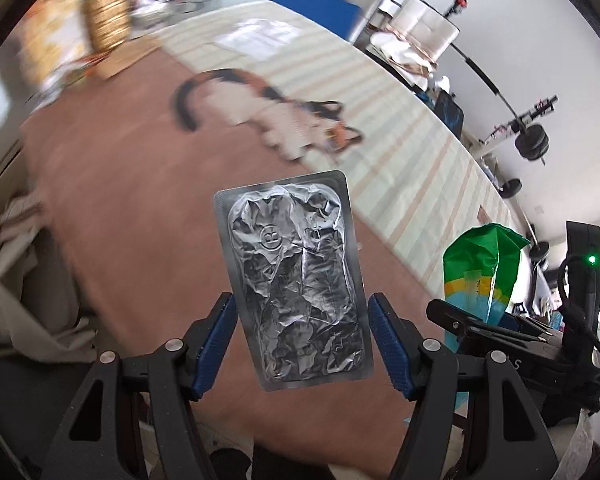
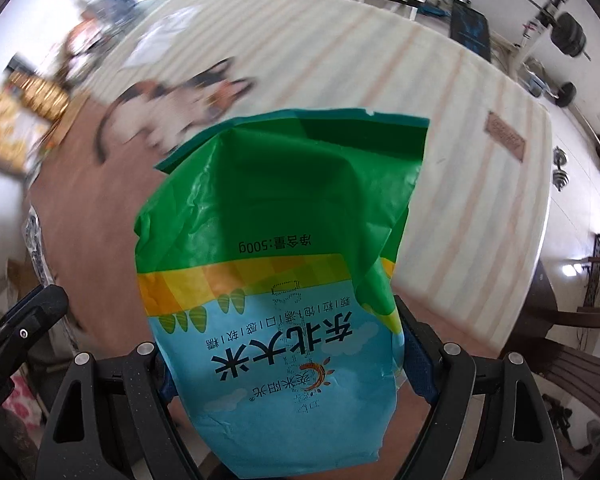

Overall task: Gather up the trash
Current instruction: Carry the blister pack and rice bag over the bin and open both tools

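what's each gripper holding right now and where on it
Left gripper: crumpled foil pack, gripped by its long side edges, lower half. Right gripper: green and blue rice bag, across its lower sides.

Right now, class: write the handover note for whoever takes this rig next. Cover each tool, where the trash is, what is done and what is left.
Left tool: closed on the silver foil pack, held by its side edges, clear of the table.
Right tool: closed on the green and blue rice bag, also lifted, open end away from the camera.
Done: both pieces of trash are picked up and held side by side above the table.
Left: carry both to a bin and drop them; no bin shows in either view. A cat lies on the table beyond, so watch your path.
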The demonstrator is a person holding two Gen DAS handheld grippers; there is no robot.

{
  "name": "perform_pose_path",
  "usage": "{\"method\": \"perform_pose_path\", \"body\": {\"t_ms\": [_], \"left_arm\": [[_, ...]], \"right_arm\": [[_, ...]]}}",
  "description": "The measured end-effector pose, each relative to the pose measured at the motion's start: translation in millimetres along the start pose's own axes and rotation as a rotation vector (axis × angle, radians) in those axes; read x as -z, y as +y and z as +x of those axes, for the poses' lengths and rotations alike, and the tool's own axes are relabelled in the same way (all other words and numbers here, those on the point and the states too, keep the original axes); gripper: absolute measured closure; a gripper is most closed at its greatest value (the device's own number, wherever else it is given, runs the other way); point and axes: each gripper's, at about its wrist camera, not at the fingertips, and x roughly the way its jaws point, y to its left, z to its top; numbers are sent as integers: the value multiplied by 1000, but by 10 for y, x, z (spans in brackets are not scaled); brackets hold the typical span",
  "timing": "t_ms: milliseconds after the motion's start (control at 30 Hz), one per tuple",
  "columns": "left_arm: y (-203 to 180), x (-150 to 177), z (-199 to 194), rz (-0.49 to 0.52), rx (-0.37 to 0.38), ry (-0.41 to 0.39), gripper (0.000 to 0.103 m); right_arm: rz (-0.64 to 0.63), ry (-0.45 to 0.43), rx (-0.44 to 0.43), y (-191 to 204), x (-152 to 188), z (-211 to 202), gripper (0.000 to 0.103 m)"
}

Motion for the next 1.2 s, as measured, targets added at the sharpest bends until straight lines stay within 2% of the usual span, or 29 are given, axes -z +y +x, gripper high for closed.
{"method": "perform_pose_path", "body": {"t_ms": [167, 333, 433, 567, 600, 700, 800, 900, 933, 967, 1000, 1033, 1067, 1167, 1200], "left_arm": [[866, 763, -363, -85, 3, -1, 39], [1869, 1566, -269, -235, -5, 69, 39], [2500, 2044, 99, -344, -14, 143, 39], [3340, 2640, 905, -508, 8, 231, 38], [3498, 2748, 1097, -543, 0, 251, 38], [3972, 3082, 1755, -641, 47, 303, 38], [4308, 3374, 2338, -701, 114, 350, 37], [4530, 3609, 2749, -755, 101, 364, 37], [4572, 3665, 2836, -757, 87, 371, 35], [4611, 3731, 2910, -759, 70, 364, 25], [4644, 3784, 2936, -760, 54, 355, 6], [4673, 3840, 2938, -760, 40, 353, 0], [4693, 3900, 2951, -764, 26, 355, 0], [4765, 4058, 2872, -766, -51, 348, 0], [4772, 4080, 2797, -770, -82, 337, 0]], "right_arm": [[-73, 7, -36, 862, 821, -11, 17], [-167, 85, -76, 1787, 1806, 378, 17], [-253, 181, -83, 2314, 2383, 949, 17], [-343, 266, -57, 2791, 2946, 1838, 17], [-361, 289, -52, 2889, 3064, 2113, 17], [-377, 338, -42, 3072, 3300, 2841, 17], [-364, 391, -54, 3199, 3484, 3583, 17], [-348, 431, -73, 3263, 3641, 4194, 17], [-349, 444, -83, 3289, 3689, 4373, 17], [-349, 459, -85, 3311, 3743, 4550, 17], [-348, 471, -85, 3299, 3776, 4669, 16], [-346, 497, -93, 3313, 3835, 4809, 15], [-347, 525, -110, 3323, 3947, 4918, 14], [-371, 581, -157, 3361, 4066, 5145, 0], [-381, 595, -169, 3384, 4106, 5173, 0]]}}
